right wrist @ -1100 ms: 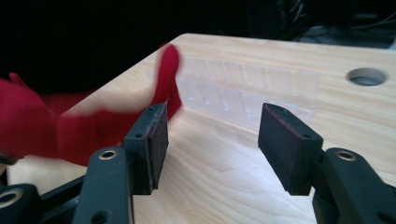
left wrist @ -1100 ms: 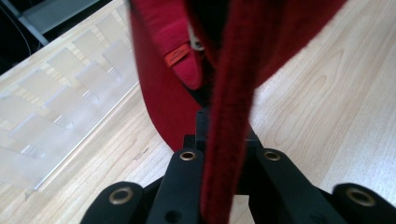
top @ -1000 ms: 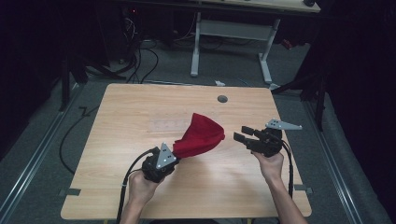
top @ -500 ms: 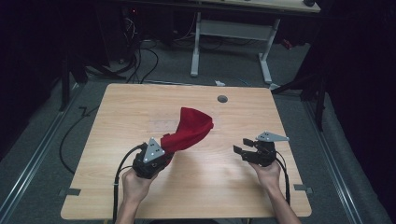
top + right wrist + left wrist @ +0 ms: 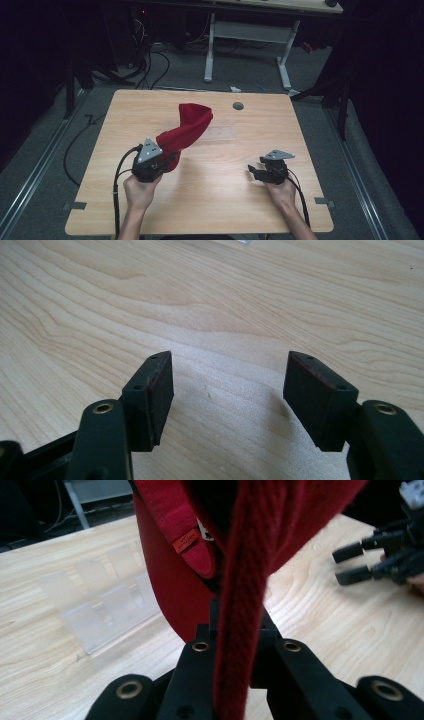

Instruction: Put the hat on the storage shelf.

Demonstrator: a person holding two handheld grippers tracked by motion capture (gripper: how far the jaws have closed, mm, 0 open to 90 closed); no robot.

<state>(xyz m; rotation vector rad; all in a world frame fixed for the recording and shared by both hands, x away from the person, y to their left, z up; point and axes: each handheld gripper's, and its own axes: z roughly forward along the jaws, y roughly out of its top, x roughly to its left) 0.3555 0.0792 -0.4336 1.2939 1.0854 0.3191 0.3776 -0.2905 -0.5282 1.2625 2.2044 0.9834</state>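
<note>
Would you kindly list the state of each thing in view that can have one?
Red cloth: lifted off the table, clamped at one end, bunched.
Left claw: shut on the red cloth.
Right claw: open, nothing between its jaws, which have just been opening.

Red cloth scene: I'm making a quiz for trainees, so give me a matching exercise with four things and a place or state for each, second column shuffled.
Things:
1. red cloth
2. left gripper
3. right gripper
4. grey round plug

Places or states:
A. jaws apart, nothing between them, low over bare wood
B. set in the table top near its far edge
C. shut on a fold of fabric
D. lifted off the wood, hanging from one gripper

Pairs: 1-D, 2-C, 3-A, 4-B
</note>
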